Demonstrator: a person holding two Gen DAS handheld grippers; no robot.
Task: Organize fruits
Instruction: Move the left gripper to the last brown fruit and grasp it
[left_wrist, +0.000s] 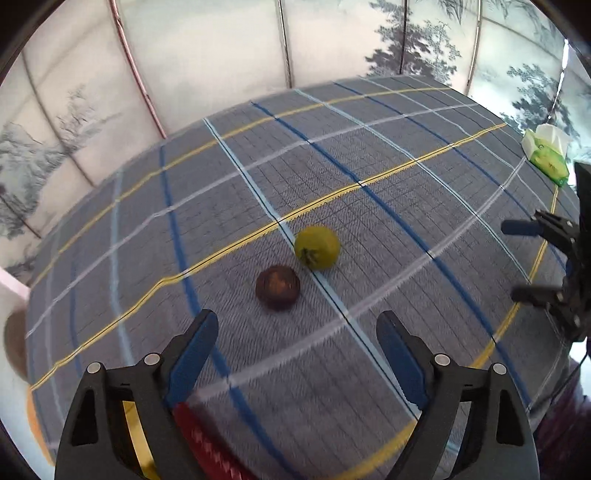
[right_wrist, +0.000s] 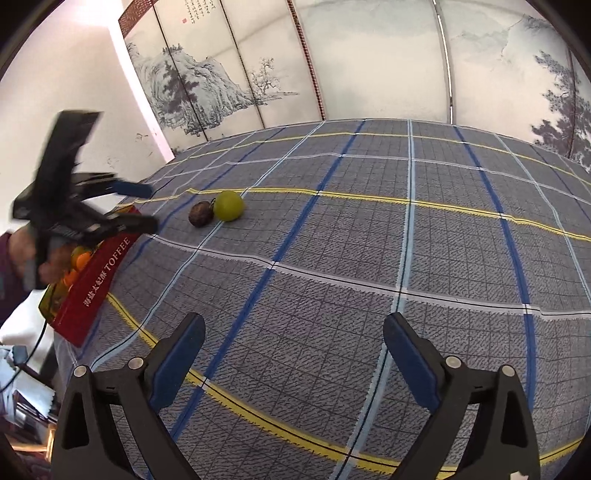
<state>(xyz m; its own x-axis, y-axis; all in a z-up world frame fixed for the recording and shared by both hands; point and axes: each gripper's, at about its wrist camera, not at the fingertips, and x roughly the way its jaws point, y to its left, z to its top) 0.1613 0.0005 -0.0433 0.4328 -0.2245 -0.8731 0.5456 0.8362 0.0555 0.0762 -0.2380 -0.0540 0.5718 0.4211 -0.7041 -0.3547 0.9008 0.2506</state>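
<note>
Red toffee box (right_wrist: 96, 275): sat at the worktop's left edge, orange fruits inside.
Left claw (left_wrist: 295, 341): spread, empty, aimed at the fruits.
Dark brown round fruit (left_wrist: 277, 287): lay on the checked cloth, touching the round green fruit (left_wrist: 317, 246).
Right claw (right_wrist: 293, 345): spread, empty, well apart.
Advice: straddle only the brown fruit, avoid nudging the green.

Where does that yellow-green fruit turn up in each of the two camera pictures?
Left wrist view: the yellow-green fruit lies near the middle, just ahead of the open left tongs, up and right of the dark brown fruit.
Right wrist view: the same fruit sits far off, upper left of centre.
Shared landmark: the dark brown fruit close beside it, on the plaid cloth.
</note>
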